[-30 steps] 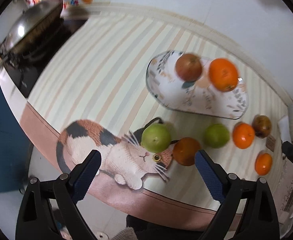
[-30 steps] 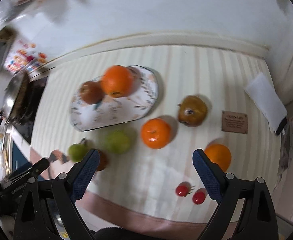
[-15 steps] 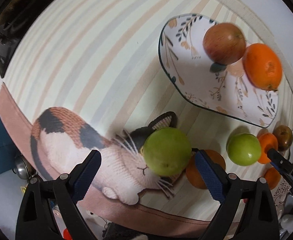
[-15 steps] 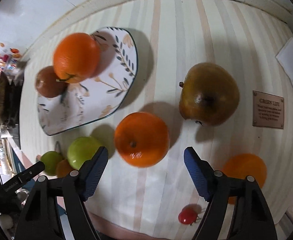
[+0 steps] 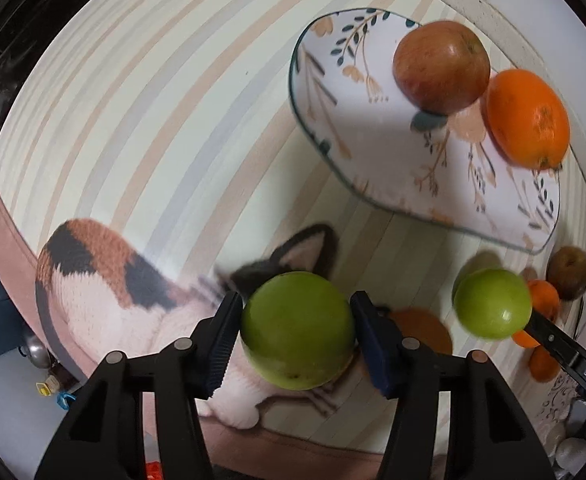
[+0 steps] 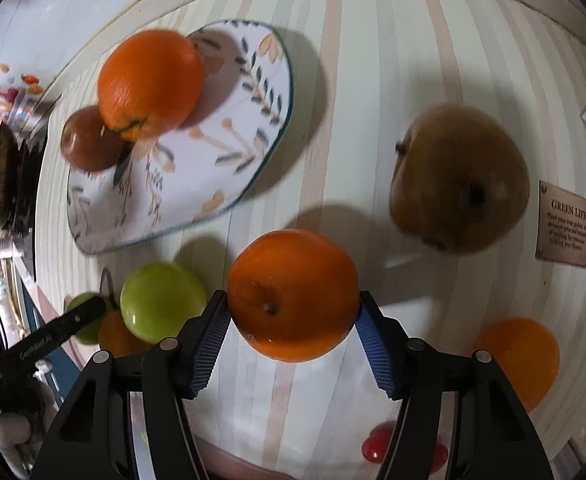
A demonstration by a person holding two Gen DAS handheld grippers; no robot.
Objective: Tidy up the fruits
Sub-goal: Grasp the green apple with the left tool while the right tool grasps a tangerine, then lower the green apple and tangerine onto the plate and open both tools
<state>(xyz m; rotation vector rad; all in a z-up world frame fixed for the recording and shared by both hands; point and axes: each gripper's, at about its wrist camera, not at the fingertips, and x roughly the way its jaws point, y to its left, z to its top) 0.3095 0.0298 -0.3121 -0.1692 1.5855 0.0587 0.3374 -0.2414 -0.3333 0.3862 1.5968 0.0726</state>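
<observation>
Left gripper [image 5: 295, 334]: jaws closing on a green apple [image 5: 297, 330], both pads now touching its sides. A second ago they were standing wide, well above the fruit. The apple is sitting on the cat picture of the striped tablecloth [image 5: 141, 92], not yet lifted by the look of it.

Right gripper [image 6: 293, 320]: jaws closing likewise, pads pressing an orange [image 6: 293, 294] where earlier they were hanging open over it. That orange is resting on the cloth, between a second green apple [image 6: 163, 306] and a brown pear [image 6: 459, 178].

Farther out: the leaf-patterned plate [image 5: 373, 152] is already carrying a red apple [image 5: 441, 68] and another orange [image 5: 527, 118]. More fruit is lying loose on the cloth near the right gripper.

Judgement: both grasps are just seating. Lifting and carrying to the plate looks like the next step, and most of the sorting is still ahead.
</observation>
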